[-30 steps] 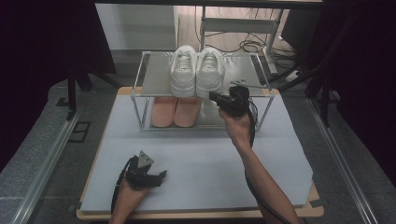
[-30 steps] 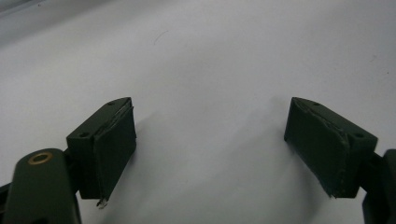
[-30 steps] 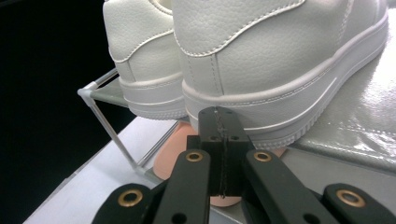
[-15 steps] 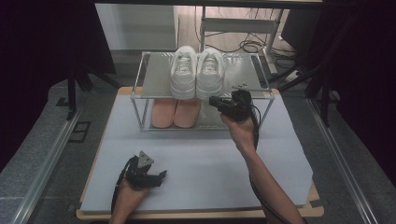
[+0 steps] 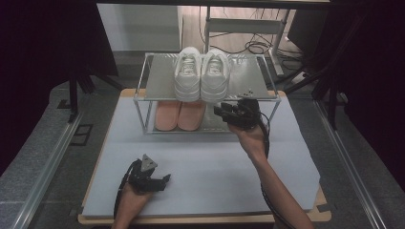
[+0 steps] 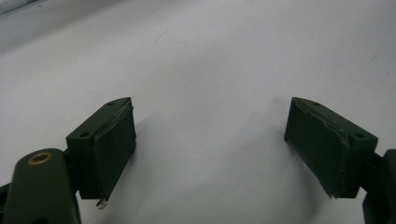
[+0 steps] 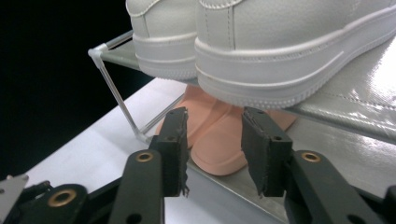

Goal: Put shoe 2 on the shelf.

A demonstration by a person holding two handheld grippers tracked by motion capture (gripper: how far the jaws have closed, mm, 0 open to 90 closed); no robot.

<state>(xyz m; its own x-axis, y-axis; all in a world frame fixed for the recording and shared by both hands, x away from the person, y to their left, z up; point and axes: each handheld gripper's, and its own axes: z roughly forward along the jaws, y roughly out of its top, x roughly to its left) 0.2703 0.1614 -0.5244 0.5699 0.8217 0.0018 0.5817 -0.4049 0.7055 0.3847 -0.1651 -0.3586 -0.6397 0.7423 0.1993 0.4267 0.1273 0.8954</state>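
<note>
A pair of white sneakers stands on the top shelf of a small metal rack. Below them, on the lower shelf, lies a pair of salmon-pink shoes. My right gripper hovers at the rack's front right, level with the lower shelf, its jaws pointing left. In the right gripper view this gripper is open and holds nothing. A pink shoe sits just beyond the jaws and the white sneakers are above. My left gripper rests low on the mat, wide open and not holding anything.
The rack stands at the far end of a pale mat on a wooden table. The rack's thin corner post is left of my right jaws. Dark stands and cables surround the table.
My right gripper has come down from the top shelf's front edge to the lower shelf's level, a little nearer the person. The left gripper has stayed put.
</note>
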